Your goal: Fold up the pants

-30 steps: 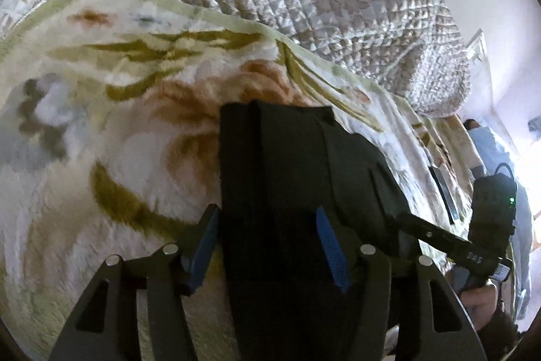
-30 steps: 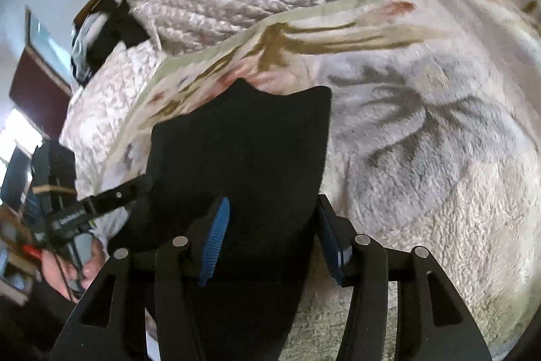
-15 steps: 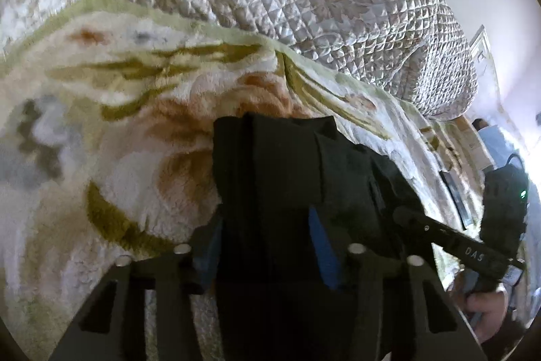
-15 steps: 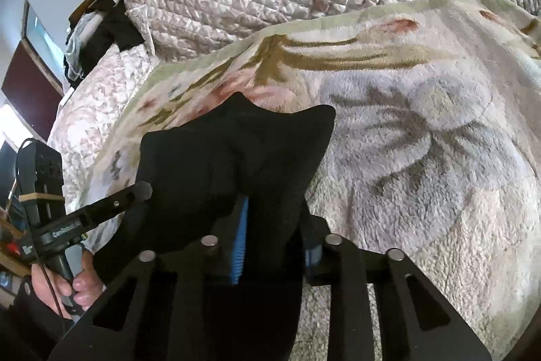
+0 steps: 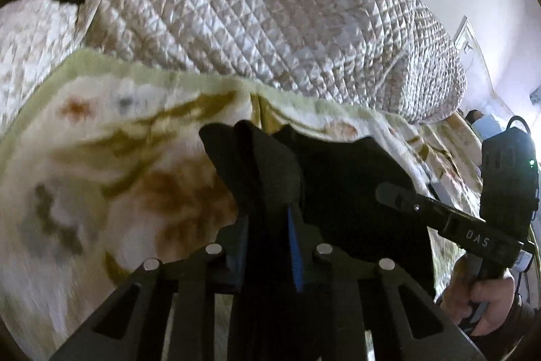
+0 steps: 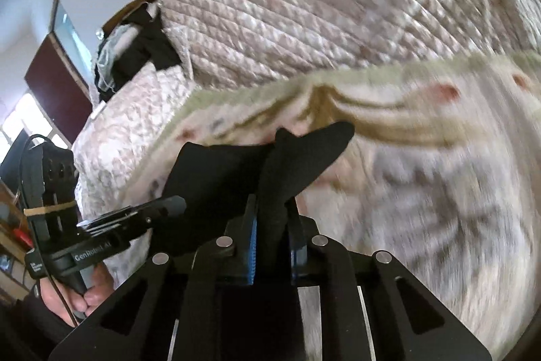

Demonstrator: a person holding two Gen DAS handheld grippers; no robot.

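The black pants [image 5: 338,178] lie on a floral fleece blanket [image 5: 101,175], their near edge lifted off it. In the left wrist view my left gripper [image 5: 267,220] has a bunched fold of the black cloth between its blue pads, and its jaws are closing on it. My right gripper [image 6: 272,213] pinches another raised fold of the pants [image 6: 304,151], its jaws closing too. Each gripper shows in the other's view: the right one [image 5: 385,192] at the pants' right side, the left one [image 6: 175,202] at their left. The cloth sags between the two grips.
A quilted cream bedspread [image 5: 253,5] is heaped behind the blanket. Dark clothes [image 6: 142,49] lie at its far left end. A hand [image 5: 487,303] holds the right gripper's handle. The blanket [image 6: 422,192] stretches to the right of the pants.
Both grippers went from wide open around the pants' edge to closed on it. They then rose, lifting the black cloth off the blanket into peaked folds.
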